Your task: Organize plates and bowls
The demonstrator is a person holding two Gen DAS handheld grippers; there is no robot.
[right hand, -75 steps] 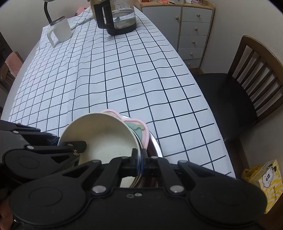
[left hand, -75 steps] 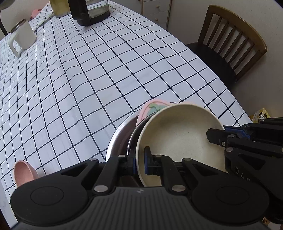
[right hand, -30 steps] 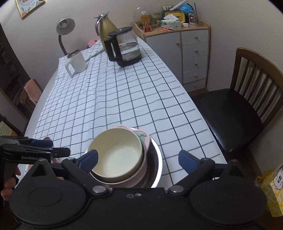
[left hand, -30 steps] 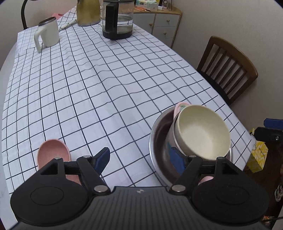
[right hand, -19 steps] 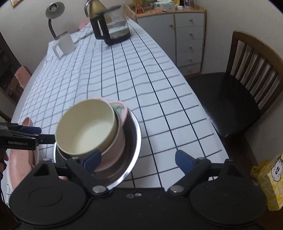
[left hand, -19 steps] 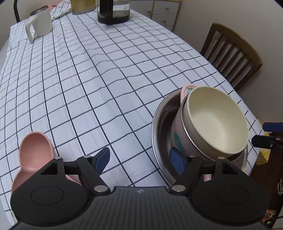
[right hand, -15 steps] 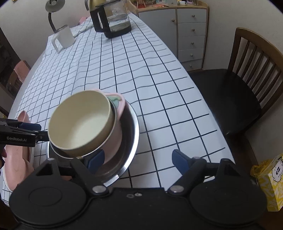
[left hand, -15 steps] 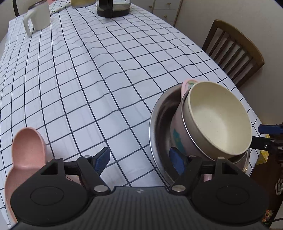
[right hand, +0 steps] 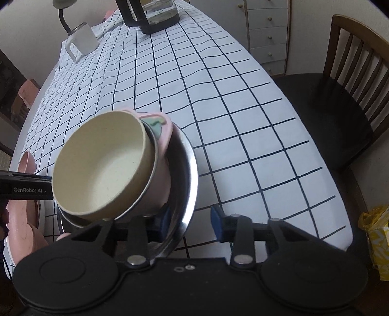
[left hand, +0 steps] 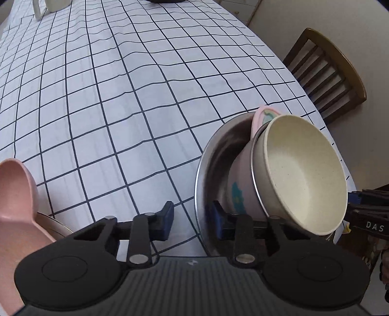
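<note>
A cream bowl [left hand: 301,175] sits nested in a pink bowl [left hand: 243,179], which stands in a wide steel bowl [left hand: 206,170] at the table's near right edge. The stack also shows in the right wrist view: cream bowl [right hand: 102,165], pink bowl [right hand: 160,136], steel bowl [right hand: 187,170]. My left gripper [left hand: 192,216] is open, its jaws straddling the steel bowl's left rim. My right gripper [right hand: 187,221] is open, its jaws straddling the steel bowl's right rim. A pink dish [left hand: 17,194] lies at the near left on a plate.
A checked tablecloth [left hand: 121,85] covers the table. A white mug [right hand: 82,41] and a glass coffee pot [right hand: 153,14] stand at the far end. A wooden chair [right hand: 352,80] is at the right, a drawer cabinet [right hand: 267,29] behind.
Both grippers let go of the bowls' rims and opened wide, pulled back, then came in low. Their jaws have narrowed and now straddle the steel bowl's rim on either side.
</note>
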